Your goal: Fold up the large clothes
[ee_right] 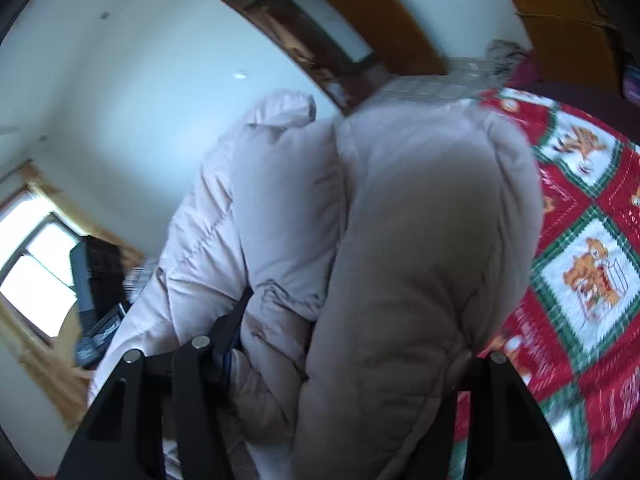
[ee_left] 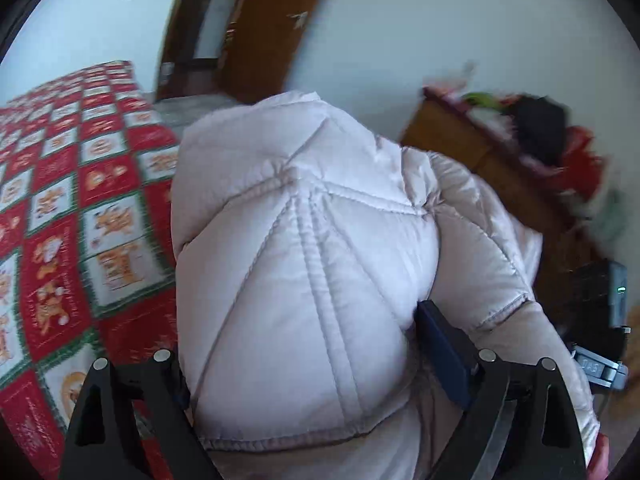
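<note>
Soft daylight fills both views, coming from a blown-out window (ee_right: 38,268) at the right view's left edge. The jacket (ee_right: 420,240) close to that lens is shadowed and unfocused. Motion blur smears the quilt (ee_left: 80,216); fisheye edges curve and darken.

puffy jacket (ee_left: 304,264) blocks ahead; quilt (ee_left: 80,208) open beside.

puffy pale jacket (ee_right: 400,240) bunched between hand-held gripper (ee_right: 348,344) jaws

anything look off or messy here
The puffy white jacket is bunched in a thick wad between both grippers, left gripper and right gripper, not flat on the red patchwork quilt. No visible damage.
</note>
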### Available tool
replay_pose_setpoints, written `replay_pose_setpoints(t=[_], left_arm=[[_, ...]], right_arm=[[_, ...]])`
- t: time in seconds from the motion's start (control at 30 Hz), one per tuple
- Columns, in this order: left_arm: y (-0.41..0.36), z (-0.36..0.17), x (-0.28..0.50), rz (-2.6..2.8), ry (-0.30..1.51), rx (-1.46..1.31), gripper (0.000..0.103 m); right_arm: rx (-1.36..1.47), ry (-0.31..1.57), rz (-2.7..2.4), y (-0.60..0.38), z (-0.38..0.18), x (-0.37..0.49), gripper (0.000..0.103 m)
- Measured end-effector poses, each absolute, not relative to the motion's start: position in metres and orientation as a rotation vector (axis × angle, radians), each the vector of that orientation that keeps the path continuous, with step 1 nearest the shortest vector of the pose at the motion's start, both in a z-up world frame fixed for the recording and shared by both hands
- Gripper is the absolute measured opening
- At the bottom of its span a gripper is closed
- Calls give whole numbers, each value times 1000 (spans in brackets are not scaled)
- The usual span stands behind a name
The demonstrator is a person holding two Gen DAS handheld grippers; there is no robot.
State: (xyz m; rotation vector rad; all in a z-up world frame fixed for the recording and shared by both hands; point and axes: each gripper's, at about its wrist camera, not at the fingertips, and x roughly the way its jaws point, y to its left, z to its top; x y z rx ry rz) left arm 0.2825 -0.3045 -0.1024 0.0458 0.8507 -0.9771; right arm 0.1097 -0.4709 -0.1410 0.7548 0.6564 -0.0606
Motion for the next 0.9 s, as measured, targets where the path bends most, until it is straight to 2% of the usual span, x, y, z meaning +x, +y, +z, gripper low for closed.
replay_pose_setpoints(t=[0.03, 0.13, 0.27, 0.37, 0.5, 0.67, 0.77, 0.9], left_arm=[[-303, -107, 287, -954, 855, 39, 96], [-306, -114, 293, -866, 836, 67, 100], [-305, -118, 288, -787, 802, 77, 100], [-306, -118, 279, -761, 776, 116, 100], [-309, -109, 258, -728, 691, 217, 101], [-320, -102, 240, -651, 567, 339, 101], [-318, -105, 242, -651, 598, 319, 101], [-312, -108, 240, -648, 613, 303, 101]], right_arm=[[747, 663, -68, -474, -149, 118, 61], [685, 711, -95, -486, -167, 146, 71], [671, 741, -100, -501, -182, 175, 81], [630, 742, -126, -514, -178, 174, 81], [542, 718, -208, -516, -157, 126, 81], [387, 579, -417, -497, -99, 71, 81], [284, 499, -442, -472, -64, 73, 81], [313, 520, -426, -456, -58, 102, 80]])
